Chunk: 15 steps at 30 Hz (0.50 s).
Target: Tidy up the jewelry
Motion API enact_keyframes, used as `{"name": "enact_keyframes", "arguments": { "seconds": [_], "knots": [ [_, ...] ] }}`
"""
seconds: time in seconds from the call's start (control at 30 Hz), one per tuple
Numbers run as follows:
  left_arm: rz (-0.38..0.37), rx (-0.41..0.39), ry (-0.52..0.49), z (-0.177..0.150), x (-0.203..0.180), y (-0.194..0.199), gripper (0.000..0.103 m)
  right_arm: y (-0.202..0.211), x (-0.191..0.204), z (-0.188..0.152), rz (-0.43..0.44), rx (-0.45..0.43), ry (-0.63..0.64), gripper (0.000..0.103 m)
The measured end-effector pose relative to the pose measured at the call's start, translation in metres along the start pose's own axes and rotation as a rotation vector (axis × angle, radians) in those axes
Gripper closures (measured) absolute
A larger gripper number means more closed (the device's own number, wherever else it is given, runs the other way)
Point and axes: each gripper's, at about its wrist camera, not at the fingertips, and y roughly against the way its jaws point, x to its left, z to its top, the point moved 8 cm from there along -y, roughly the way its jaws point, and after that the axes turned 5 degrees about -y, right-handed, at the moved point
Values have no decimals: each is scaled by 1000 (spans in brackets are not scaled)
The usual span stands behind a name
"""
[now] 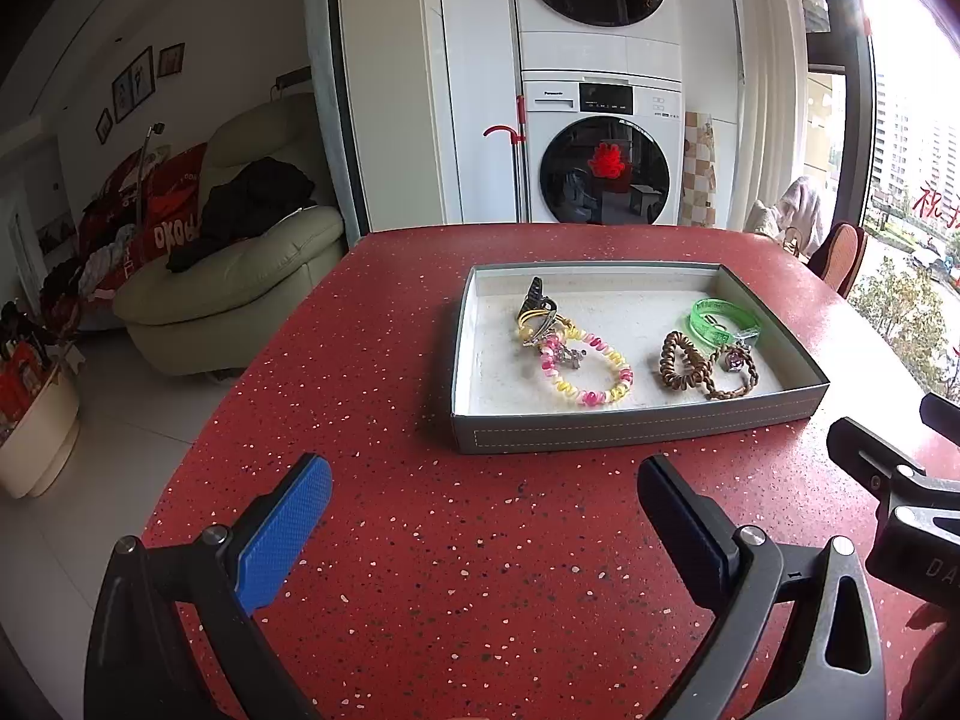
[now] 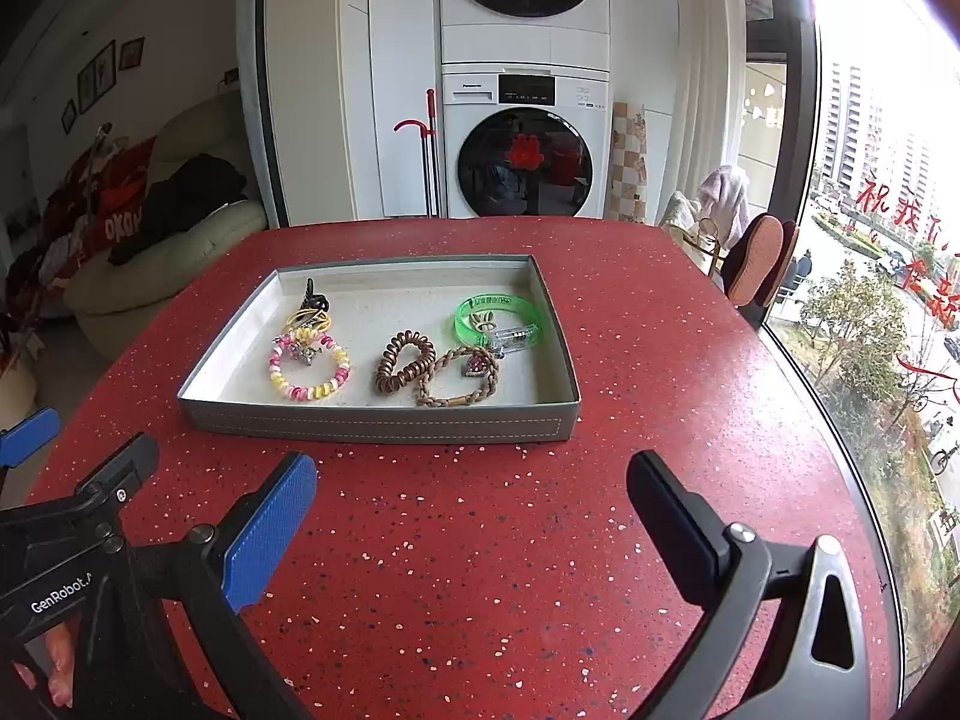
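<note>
Red speckled table (image 2: 480, 540) fronts stacked washers (image 2: 522, 120).

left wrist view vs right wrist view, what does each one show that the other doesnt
Only the left wrist view shows the left tool head-on, open and empty, and a white basket on the floor.

Only the right wrist view shows the right tool head-on, also open and empty, fingers of a hand at the lower left, and parked cars outside.

Both show the grey tray on the red table holding the green bangle, pink-and-yellow bracelet and brown coil tie.
</note>
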Motion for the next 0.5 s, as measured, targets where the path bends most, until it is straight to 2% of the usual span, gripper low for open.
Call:
{"name": "enact_keyframes", "arguments": {
  "seconds": [0.5],
  "knots": [
    [2, 3, 0, -1, 1, 0, 0, -1, 0, -2, 3, 6, 1, 0]
  ]
}}
